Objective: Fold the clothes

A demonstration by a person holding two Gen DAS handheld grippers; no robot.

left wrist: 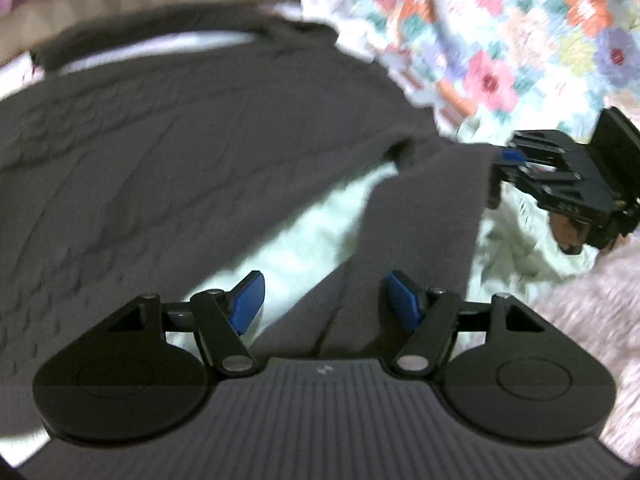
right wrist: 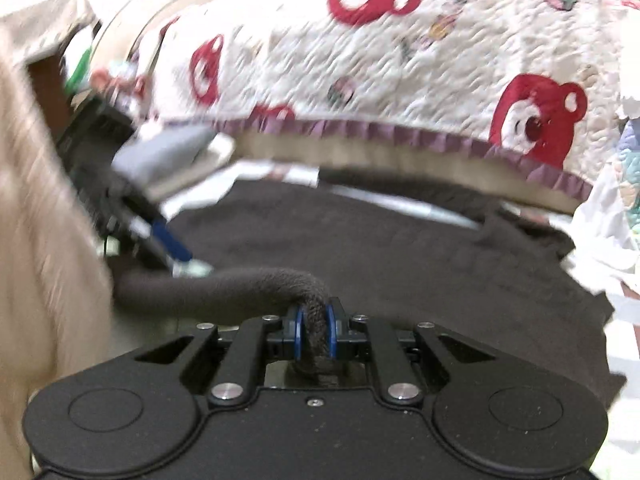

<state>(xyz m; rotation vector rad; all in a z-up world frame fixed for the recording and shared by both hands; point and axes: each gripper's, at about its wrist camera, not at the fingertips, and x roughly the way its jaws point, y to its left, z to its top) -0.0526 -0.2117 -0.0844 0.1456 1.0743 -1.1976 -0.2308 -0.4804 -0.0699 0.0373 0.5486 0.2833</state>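
A dark grey knitted garment (left wrist: 192, 148) lies spread over a pale bed sheet (left wrist: 304, 232), filling the left wrist view from nine o'clock across to the centre; one long strip of it, seemingly a sleeve (left wrist: 424, 216), runs from six o'clock up toward two o'clock. The left gripper (left wrist: 324, 304) hovers over that strip with its blue pads (left wrist: 249, 300) standing well apart, gripping nothing, the cloth passing beneath the gap. The right gripper (right wrist: 314, 334) has its pads closed tight on a bunched end of the same garment (right wrist: 360, 248); in the left wrist view it sits at three o'clock, pinching the sleeve's far end (left wrist: 510, 158). A floral quilt (left wrist: 500, 40) lies at one o'clock there; in the right wrist view a white quilt with red bears (right wrist: 380, 60) spans twelve o'clock, edged by a purple ruffle (right wrist: 400, 130); both views are blurred.
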